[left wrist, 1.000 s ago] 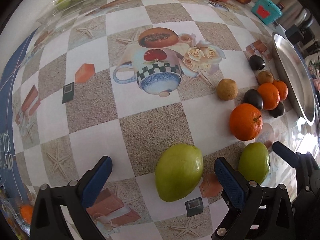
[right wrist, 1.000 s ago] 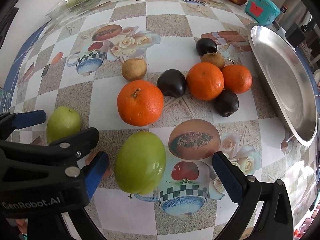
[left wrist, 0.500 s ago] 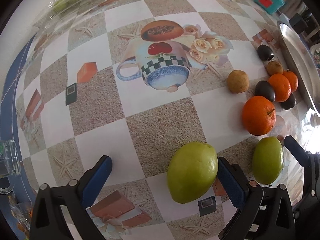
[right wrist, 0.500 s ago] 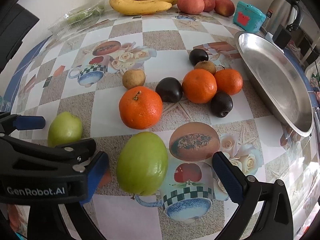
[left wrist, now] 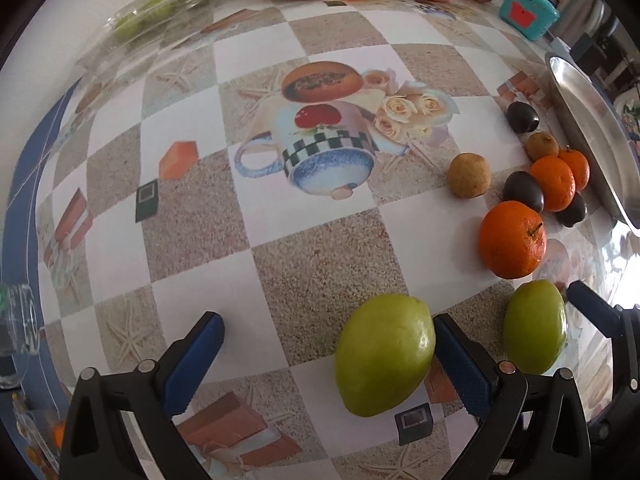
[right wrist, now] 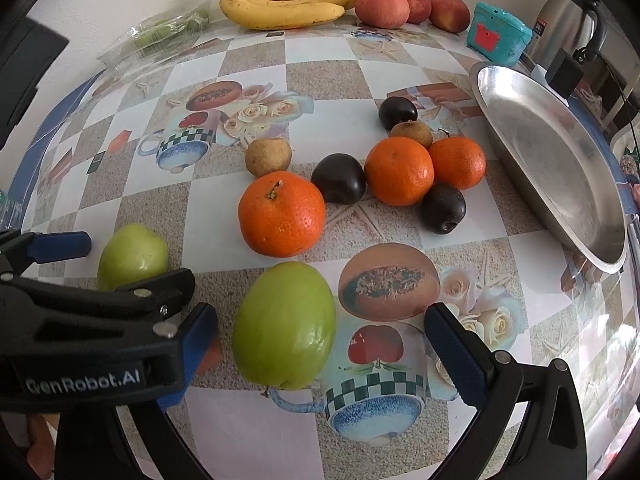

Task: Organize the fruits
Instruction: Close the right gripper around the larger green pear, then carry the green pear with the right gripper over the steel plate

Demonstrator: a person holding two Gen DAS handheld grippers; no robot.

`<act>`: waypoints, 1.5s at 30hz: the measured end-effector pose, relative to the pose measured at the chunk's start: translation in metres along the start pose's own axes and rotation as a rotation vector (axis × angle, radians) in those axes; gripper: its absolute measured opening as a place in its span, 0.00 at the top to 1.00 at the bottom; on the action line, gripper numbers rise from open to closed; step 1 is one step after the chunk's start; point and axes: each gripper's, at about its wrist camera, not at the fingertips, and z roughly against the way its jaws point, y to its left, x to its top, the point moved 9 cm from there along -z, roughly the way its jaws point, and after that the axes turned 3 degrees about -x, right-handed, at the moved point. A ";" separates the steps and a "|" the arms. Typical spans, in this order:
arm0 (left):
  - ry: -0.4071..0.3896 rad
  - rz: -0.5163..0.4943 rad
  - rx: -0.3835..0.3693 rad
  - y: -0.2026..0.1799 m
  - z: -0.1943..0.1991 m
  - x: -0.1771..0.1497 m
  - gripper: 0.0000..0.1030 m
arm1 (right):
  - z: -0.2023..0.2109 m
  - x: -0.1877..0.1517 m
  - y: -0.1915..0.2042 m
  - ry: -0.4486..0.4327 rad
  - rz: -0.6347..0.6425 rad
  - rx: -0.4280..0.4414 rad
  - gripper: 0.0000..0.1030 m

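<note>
Both jaws stand wide apart, gripping nothing. Between the blue pads of the left gripper (left wrist: 329,354) lies a green fruit (left wrist: 384,356), close against the right-hand pad. A second green fruit (right wrist: 285,326) lies inside the right gripper (right wrist: 320,350), nearer its left pad. Both fruits rest on a checkered tablecloth (right wrist: 340,64). Beyond them sit oranges (right wrist: 282,214), dark plums (right wrist: 339,184) and a bare metal tray (right wrist: 556,168); bananas (right wrist: 288,4) lie at the far edge.

On my left gripper (right wrist: 60,276) I read "GenRobot.AI"; the kettle (right wrist: 568,20) label seems too blurred to read.
</note>
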 end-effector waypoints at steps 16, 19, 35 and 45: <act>-0.013 -0.036 -0.109 -0.029 0.009 0.017 0.29 | 0.017 0.012 -0.010 0.060 -0.051 0.097 0.28; -0.004 -0.026 -0.128 -0.031 0.011 0.019 0.36 | 0.018 0.012 -0.012 0.074 -0.048 0.108 0.36; 0.043 0.041 -0.197 -0.015 0.036 -0.001 0.58 | 0.030 0.001 -0.008 0.073 -0.019 0.127 0.59; 0.043 0.101 -0.207 0.001 0.094 -0.032 0.58 | 0.038 0.009 -0.011 0.060 -0.037 0.143 0.59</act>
